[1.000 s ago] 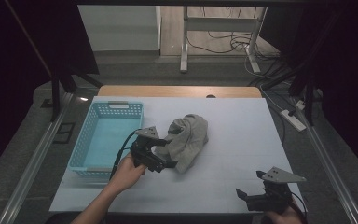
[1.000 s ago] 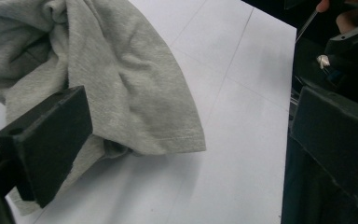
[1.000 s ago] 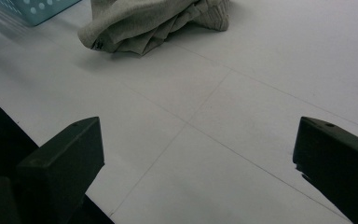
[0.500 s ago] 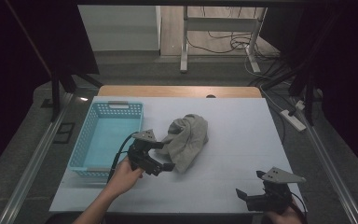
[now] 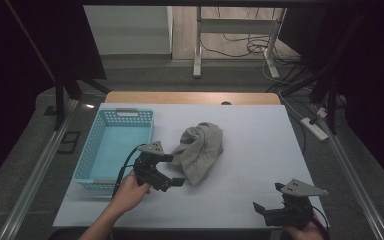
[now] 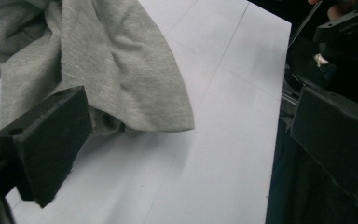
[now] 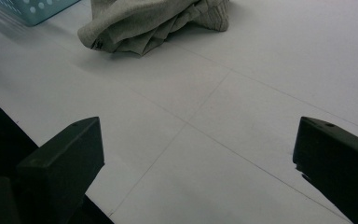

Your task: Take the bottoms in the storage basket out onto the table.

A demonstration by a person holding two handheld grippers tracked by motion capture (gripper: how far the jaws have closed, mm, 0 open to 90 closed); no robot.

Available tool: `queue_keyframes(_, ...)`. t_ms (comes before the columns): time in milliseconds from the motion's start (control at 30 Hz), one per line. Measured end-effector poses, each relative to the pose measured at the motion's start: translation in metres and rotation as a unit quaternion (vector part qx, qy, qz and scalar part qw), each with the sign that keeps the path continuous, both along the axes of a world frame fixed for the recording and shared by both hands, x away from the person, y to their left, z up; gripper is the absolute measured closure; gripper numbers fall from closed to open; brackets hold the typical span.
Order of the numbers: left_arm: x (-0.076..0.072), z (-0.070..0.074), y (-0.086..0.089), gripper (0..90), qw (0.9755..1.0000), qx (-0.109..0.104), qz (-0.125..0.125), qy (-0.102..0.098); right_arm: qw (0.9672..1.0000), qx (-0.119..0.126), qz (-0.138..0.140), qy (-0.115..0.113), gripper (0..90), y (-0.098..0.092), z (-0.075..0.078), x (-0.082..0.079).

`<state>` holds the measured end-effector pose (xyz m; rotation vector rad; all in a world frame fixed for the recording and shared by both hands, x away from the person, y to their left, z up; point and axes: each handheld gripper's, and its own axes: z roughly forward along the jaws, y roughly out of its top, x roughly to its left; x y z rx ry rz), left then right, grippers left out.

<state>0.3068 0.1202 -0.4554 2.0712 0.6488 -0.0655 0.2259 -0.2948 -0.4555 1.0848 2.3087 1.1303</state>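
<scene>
A crumpled grey cloth (image 5: 202, 150) lies in the middle of the white table (image 5: 260, 145). My left gripper (image 5: 176, 170) is open at the cloth's near left edge, with one jaw against the fabric and the other over bare table. In the left gripper view the cloth's hem (image 6: 116, 70) lies beside the left jaw, and the left gripper (image 6: 186, 140) has mostly bare table between its jaws. My right gripper (image 5: 267, 196) is open near the table's front right corner, well apart from the cloth. In the right gripper view the right gripper (image 7: 198, 158) holds nothing, and the cloth (image 7: 154, 23) lies far ahead.
A light blue plastic basket (image 5: 91, 167) stands at the table's left side, just behind the left hand; its corner (image 7: 32, 7) appears in the right gripper view. Dark floor, metal rails and cables surround the table. The table's front edge is close to both hands.
The left gripper has shifted slightly toward the near edge, staying at the cloth's left hem. The cloth and the right gripper have not moved.
</scene>
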Motion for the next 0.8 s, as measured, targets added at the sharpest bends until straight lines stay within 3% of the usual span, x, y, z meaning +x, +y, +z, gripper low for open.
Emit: queue_keyframes(800, -0.012, 0.001, 0.016, 0.0, 0.9999, -0.01, 0.012, 0.004, 1.0, 0.003, -0.002, -0.003, 2.4, 0.0, 0.0, 0.0)
